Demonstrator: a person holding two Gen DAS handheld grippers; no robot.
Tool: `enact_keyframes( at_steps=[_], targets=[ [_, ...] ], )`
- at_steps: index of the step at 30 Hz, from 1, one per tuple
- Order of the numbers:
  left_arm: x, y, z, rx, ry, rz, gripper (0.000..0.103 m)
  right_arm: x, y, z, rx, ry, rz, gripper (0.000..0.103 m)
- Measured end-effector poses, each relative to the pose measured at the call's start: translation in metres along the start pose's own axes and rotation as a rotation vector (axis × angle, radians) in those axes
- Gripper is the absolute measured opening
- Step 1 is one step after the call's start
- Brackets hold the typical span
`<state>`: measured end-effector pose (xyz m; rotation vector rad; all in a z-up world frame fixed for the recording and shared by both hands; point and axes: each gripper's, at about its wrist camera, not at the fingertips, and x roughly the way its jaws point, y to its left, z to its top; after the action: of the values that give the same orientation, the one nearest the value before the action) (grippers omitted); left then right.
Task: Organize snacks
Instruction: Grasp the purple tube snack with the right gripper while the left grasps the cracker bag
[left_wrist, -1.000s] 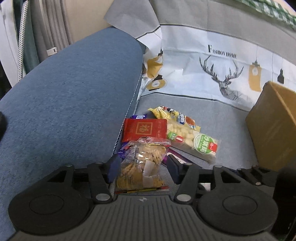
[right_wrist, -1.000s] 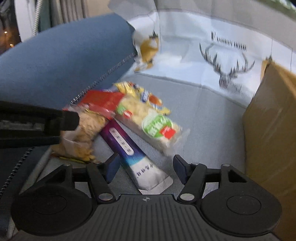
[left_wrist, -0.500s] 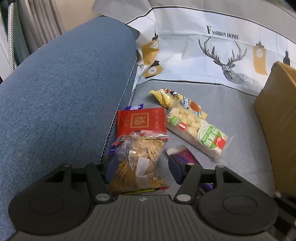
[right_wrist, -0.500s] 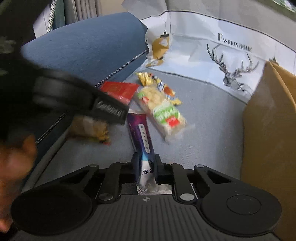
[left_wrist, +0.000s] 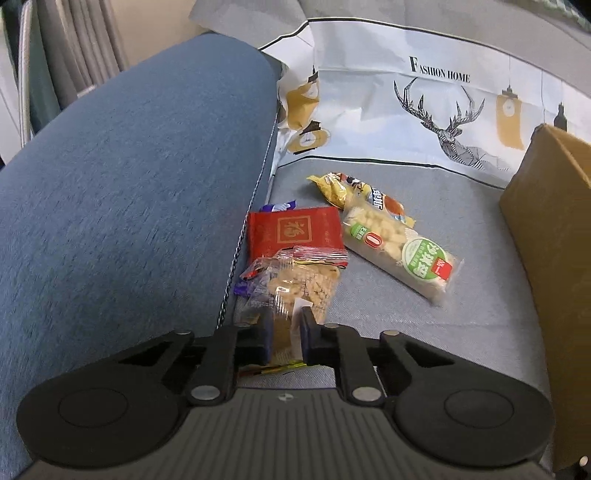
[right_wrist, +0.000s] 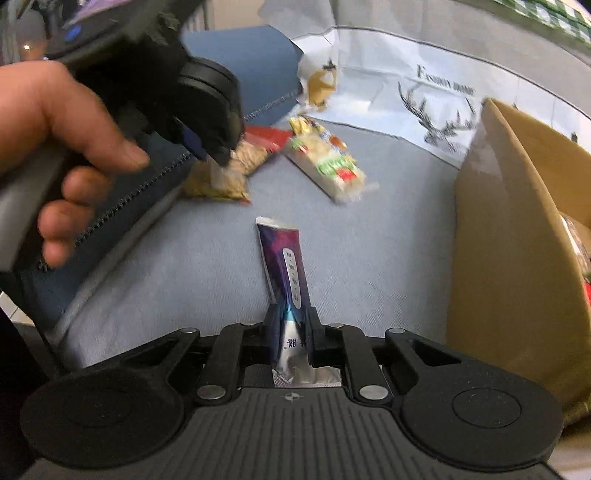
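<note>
Right gripper (right_wrist: 291, 328) clamped on a purple foil stick pack (right_wrist: 286, 273), lifted beside the brown cardboard box (right_wrist: 517, 258); left gripper (left_wrist: 284, 332) closing onto a clear cracker bag (left_wrist: 295, 291) — three packets (at least) left on the grey seat (left_wrist: 424, 332).

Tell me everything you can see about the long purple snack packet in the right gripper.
The purple packet is a long, narrow, glossy wrapper, purple at its far end and fading through blue to silver-white at its near end, with a white label strip bearing small print. The right gripper is shut on its near part; the crimped silver end pokes out behind the jaws. The far end points away over the grey seat cushion, apparently lifted clear.
</note>
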<state>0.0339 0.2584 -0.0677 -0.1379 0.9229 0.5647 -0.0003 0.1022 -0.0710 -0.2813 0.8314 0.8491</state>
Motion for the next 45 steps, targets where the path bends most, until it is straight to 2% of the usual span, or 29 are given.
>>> enact_keyframes(
  at_steps=[4, 6, 9, 10, 11, 13, 14, 15, 16, 17, 19, 23, 28, 30, 31, 35, 37, 41, 45],
  targets=[
    [-0.010, 0.008, -0.002, -0.089, 0.005, -0.118, 0.009, -0.006, -0.006, 0.001, 0.025, -0.012, -0.042, 0.014],
    [-0.014, 0.010, -0.003, -0.128, 0.020, -0.188, 0.002, -0.005, -0.009, -0.001, 0.047, 0.006, -0.047, 0.014],
    [-0.016, 0.013, -0.006, -0.197, 0.056, -0.301, 0.003, -0.001, -0.009, -0.004, 0.065, 0.052, 0.000, 0.015],
    [-0.016, 0.015, -0.007, -0.220, 0.063, -0.311, 0.007, 0.000, -0.009, -0.005, 0.082, 0.060, 0.016, 0.015],
    [-0.016, 0.016, -0.007, -0.229, 0.060, -0.289, 0.023, 0.001, -0.010, -0.006, 0.098, 0.064, 0.025, 0.016],
    [-0.018, 0.019, -0.006, -0.240, 0.040, -0.242, 0.042, 0.002, -0.011, -0.005, 0.108, 0.060, 0.040, 0.022],
    [-0.018, 0.020, -0.004, -0.248, 0.034, -0.231, 0.045, 0.003, -0.011, -0.004, 0.111, 0.054, 0.040, 0.030],
    [-0.018, 0.022, -0.004, -0.256, 0.032, -0.227, 0.047, 0.004, -0.011, -0.004, 0.114, 0.051, 0.041, 0.033],
    [-0.018, 0.021, -0.003, -0.260, 0.034, -0.224, 0.054, 0.006, -0.011, -0.003, 0.117, 0.052, 0.049, 0.040],
    [-0.016, 0.021, -0.003, -0.258, 0.038, -0.218, 0.064, 0.007, -0.011, -0.003, 0.117, 0.054, 0.056, 0.042],
    [-0.012, 0.014, -0.003, -0.239, 0.057, -0.196, 0.067, 0.013, -0.008, -0.002, 0.104, 0.060, 0.052, 0.043],
    [0.001, 0.000, -0.002, -0.195, 0.094, -0.101, 0.072, 0.023, -0.006, -0.002, 0.091, 0.076, 0.042, 0.051],
    [0.023, -0.001, 0.001, -0.223, 0.130, -0.057, 0.073, 0.024, -0.003, -0.001, 0.051, 0.066, 0.032, 0.051],
    [0.030, -0.003, 0.002, -0.218, 0.148, -0.050, 0.072, 0.024, -0.005, -0.001, 0.048, 0.066, 0.030, 0.049],
    [0.033, -0.003, 0.002, -0.208, 0.157, -0.042, 0.071, 0.024, -0.006, -0.002, 0.048, 0.065, 0.025, 0.044],
    [0.030, -0.004, 0.003, -0.161, 0.134, -0.028, 0.045, 0.024, -0.009, -0.002, 0.049, 0.057, 0.013, 0.029],
    [0.021, -0.005, 0.002, -0.136, 0.106, -0.023, 0.043, 0.024, -0.010, -0.002, 0.054, 0.046, 0.007, 0.025],
    [0.004, -0.002, -0.004, -0.131, 0.087, -0.094, 0.043, 0.017, -0.014, -0.001, 0.075, 0.005, -0.026, 0.023],
    [0.001, -0.003, -0.012, -0.121, 0.138, -0.258, 0.043, 0.015, -0.020, 0.000, 0.102, -0.008, -0.050, 0.023]
  ],
)
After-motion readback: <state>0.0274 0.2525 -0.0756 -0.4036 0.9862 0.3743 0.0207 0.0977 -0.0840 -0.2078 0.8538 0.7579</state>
